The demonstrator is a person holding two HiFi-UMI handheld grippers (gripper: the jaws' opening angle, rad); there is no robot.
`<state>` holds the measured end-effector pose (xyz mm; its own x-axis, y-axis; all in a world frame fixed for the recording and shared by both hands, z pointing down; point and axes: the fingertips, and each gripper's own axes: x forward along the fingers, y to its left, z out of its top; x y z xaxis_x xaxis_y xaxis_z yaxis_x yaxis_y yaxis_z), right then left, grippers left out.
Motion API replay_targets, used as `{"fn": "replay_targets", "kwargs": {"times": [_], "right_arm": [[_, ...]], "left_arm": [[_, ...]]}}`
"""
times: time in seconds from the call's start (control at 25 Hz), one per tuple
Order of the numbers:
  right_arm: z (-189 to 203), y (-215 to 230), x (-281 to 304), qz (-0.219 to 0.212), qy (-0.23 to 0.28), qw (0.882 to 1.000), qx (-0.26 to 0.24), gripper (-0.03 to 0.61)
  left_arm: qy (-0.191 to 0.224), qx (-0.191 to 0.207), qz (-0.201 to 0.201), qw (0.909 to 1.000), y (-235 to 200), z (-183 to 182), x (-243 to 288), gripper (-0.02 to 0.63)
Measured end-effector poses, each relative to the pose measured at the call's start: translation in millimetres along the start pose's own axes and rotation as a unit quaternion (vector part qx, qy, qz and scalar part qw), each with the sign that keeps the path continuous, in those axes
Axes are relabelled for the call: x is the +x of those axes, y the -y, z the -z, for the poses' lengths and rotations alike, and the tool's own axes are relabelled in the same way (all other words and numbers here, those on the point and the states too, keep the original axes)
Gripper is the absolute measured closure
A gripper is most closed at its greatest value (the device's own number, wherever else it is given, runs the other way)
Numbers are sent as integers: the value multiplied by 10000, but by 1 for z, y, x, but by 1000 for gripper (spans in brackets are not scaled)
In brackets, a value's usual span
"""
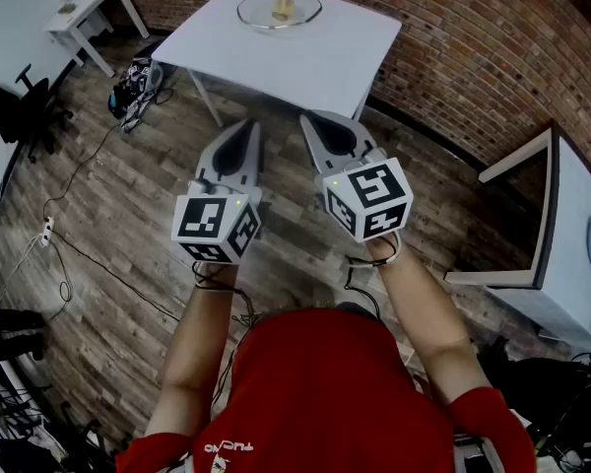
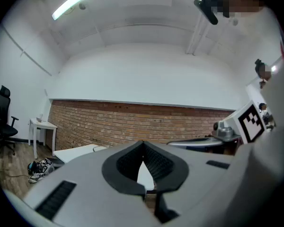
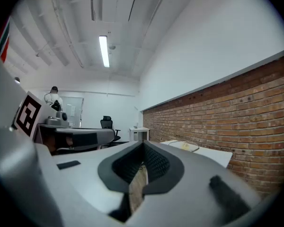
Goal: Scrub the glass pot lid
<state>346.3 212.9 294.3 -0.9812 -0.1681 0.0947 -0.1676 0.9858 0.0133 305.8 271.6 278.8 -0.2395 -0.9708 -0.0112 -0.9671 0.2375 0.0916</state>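
Observation:
The glass pot lid (image 1: 256, 10) lies on a white table (image 1: 335, 52) ahead of me, with a yellowish sponge (image 1: 283, 8) in or under it. I hold both grippers side by side over the wooden floor, short of the table. My left gripper (image 1: 248, 126) is shut and empty; in its own view the jaws (image 2: 143, 143) meet at the tip. My right gripper (image 1: 315, 118) is also shut and holds nothing (image 3: 143, 144). The right gripper view shows the lid (image 3: 183, 146) on the table (image 3: 215, 156), off to the right.
A brick wall (image 1: 492, 57) runs behind the table. A small white side table (image 1: 84, 8), a black office chair (image 1: 20, 106) and a bag on the floor (image 1: 136, 82) are at the left. Cables (image 1: 69, 254) trail over the floor. Another white table (image 1: 571, 244) stands at the right.

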Motion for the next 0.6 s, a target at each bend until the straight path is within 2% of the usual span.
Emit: {"fn": "replay_targets", "kwargs": {"times": [0.6], "right_arm": [[0, 1, 7, -3, 85, 9999, 126, 549]], "left_arm": [[0, -62, -31, 10000, -10, 2, 2, 595]]}}
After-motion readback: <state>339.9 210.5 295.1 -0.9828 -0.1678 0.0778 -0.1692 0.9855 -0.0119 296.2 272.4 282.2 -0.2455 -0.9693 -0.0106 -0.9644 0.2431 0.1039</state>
